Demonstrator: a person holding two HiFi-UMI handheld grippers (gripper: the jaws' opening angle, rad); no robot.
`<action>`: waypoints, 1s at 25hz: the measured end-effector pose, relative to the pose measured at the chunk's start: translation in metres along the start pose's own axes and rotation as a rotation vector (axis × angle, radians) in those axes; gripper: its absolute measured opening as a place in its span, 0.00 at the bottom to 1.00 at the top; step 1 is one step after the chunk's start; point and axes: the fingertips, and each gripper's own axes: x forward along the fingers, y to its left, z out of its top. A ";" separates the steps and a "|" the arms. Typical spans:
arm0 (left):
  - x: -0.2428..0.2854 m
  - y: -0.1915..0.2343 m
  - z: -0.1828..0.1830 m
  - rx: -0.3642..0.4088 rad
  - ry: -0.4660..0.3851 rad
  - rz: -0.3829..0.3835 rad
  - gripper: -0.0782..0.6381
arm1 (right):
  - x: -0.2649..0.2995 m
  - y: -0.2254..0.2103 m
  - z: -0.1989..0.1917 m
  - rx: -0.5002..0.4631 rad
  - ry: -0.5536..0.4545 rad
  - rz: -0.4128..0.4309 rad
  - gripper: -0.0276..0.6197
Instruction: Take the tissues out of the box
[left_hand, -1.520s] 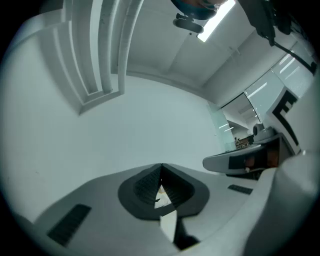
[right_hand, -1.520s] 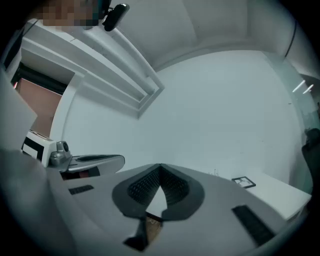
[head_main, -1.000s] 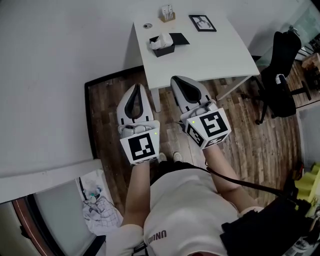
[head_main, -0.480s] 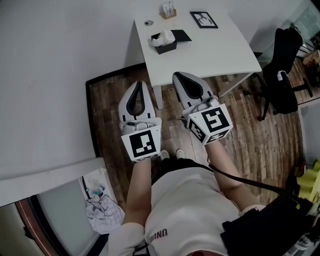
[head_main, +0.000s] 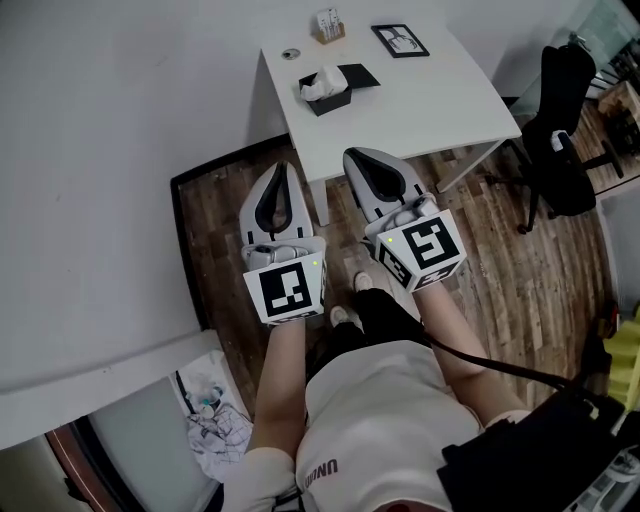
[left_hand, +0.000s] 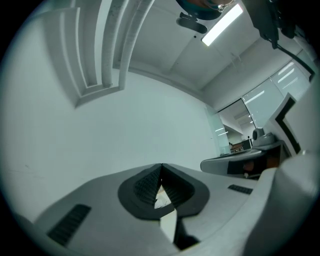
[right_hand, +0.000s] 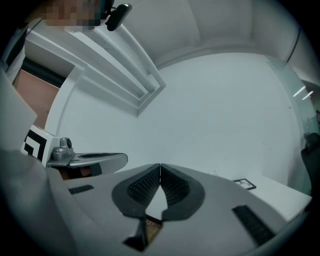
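Observation:
A black tissue box (head_main: 327, 95) with a white tissue (head_main: 320, 81) sticking out stands on the near-left part of the white table (head_main: 420, 95). Both grippers hang over the wooden floor in front of the table, well short of the box. My left gripper (head_main: 280, 169) is shut with nothing in it; in the left gripper view its pads (left_hand: 150, 186) meet at the tip. My right gripper (head_main: 356, 156) reaches the table's front edge and is also shut and empty, its pads (right_hand: 172, 186) touching. Each gripper view looks up at the white wall.
A flat black piece (head_main: 359, 76) lies beside the box. Further back are a framed picture (head_main: 400, 40), a small holder (head_main: 329, 26) and a round disc (head_main: 290, 53). A black office chair (head_main: 560, 130) stands right of the table. A bin with a bag (head_main: 215, 425) sits near left.
Both grippers stay shut and side by side at nearly the same place. The person's feet have shifted on the floor and the view has swung slightly.

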 end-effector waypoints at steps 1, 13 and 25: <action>0.002 0.000 -0.001 0.002 0.001 -0.003 0.13 | 0.002 -0.002 0.000 0.005 -0.002 -0.005 0.07; 0.065 0.015 -0.019 -0.065 -0.004 0.053 0.13 | 0.065 -0.041 -0.010 0.008 0.003 0.019 0.07; 0.147 0.024 -0.040 -0.082 0.023 0.091 0.13 | 0.127 -0.100 -0.026 0.019 0.054 0.045 0.07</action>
